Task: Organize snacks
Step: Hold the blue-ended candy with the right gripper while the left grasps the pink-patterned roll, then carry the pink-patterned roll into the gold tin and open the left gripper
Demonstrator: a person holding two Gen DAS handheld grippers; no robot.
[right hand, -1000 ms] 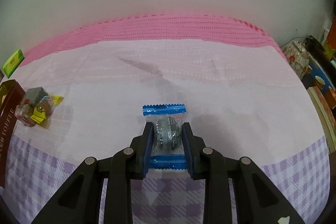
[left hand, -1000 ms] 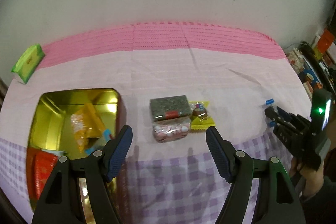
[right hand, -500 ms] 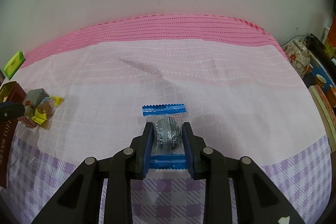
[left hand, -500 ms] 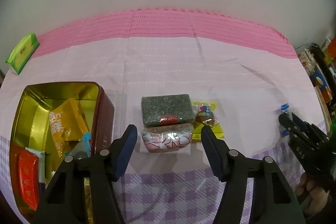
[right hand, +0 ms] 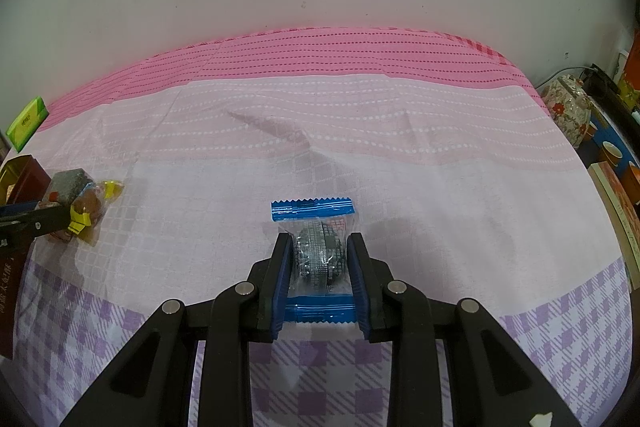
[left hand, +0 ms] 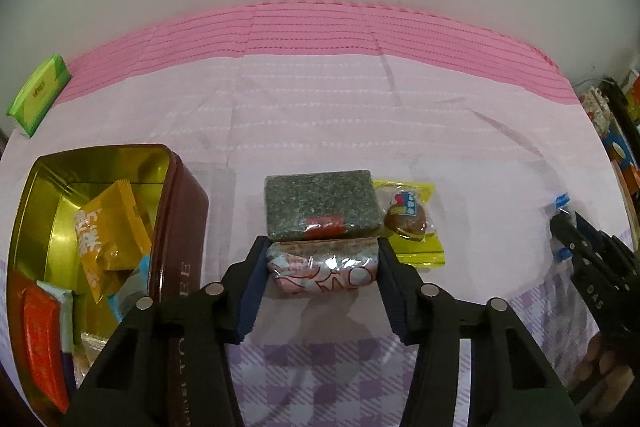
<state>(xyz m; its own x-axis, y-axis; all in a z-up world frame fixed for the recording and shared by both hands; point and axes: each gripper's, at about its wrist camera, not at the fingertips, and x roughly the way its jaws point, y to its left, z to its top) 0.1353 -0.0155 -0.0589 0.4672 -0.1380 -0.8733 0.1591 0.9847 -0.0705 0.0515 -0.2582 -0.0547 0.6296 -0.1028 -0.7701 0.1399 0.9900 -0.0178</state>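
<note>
1. The left gripper (left hand: 322, 269) has just been closing, and its blue pads now bracket the pink-and-white packet (left hand: 324, 269) at both short ends; they look to be touching the wrapper, so I take this as a grip just made.
2. That packet lies on the tablecloth (left hand: 320, 131), just right of the open tin (left hand: 182, 223) and touching the near edge of the grey speckled block (left hand: 320, 203). A yellow-wrapped chocolate (left hand: 410, 219) sits on the far side of the block from the tin.
3. The packet looks light and soft, with a glossy, crinkly film. It will likely squash and may slip, so holding it across the filled body, as now, seems better than pinching a sealed edge.
4. The right gripper (right hand: 320, 263) is clamped on the blue-edged clear packet (right hand: 318, 255), well to the right of the tin. The round, dark biscuit inside looks rigid but brittle, so a gentle squeeze is wise.
5. Only the left wrist view looks into the tin, showing an orange sachet (left hand: 108, 231) and a red packet (left hand: 40, 339) inside, and shows the right gripper from outside.
6. Only the right wrist view shows the biscuit between the right pads; there the tin is a sliver at the left edge, and the pink-and-white packet is mostly hidden.
</note>
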